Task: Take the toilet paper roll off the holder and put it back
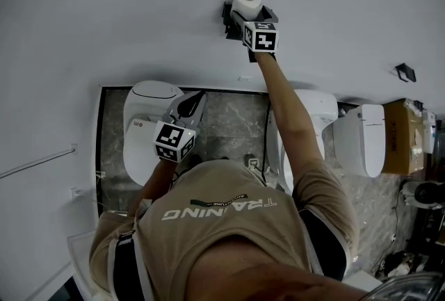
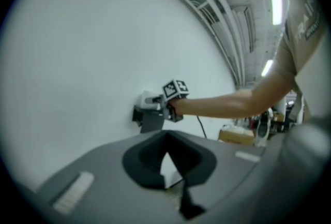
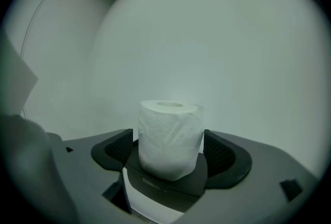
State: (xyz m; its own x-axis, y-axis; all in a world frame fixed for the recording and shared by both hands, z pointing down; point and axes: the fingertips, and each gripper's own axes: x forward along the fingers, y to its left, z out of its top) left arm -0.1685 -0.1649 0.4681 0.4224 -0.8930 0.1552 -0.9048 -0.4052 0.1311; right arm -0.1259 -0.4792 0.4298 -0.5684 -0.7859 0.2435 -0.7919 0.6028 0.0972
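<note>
A white toilet paper roll (image 1: 247, 1) stands upright on top of the black wall holder (image 1: 228, 20). My right gripper (image 1: 245, 14) reaches out at arm's length to it. In the right gripper view the roll (image 3: 169, 135) sits on the holder's shelf (image 3: 170, 181) between the two dark pads (image 3: 116, 149); a thin gap shows on the left and the paper is not squeezed. My left gripper (image 1: 199, 98) hangs back over a toilet, its jaws together and empty. From the left gripper view, the left gripper (image 2: 166, 137) points at the distant holder (image 2: 148, 120) and roll (image 2: 147, 99).
Below the wall, a white toilet (image 1: 149, 122) stands on the left and two more (image 1: 316, 119) (image 1: 361, 138) on the right, on a grey stone floor (image 1: 229, 126). A cardboard box (image 1: 403, 136) and a black wall hook (image 1: 405, 71) lie far right.
</note>
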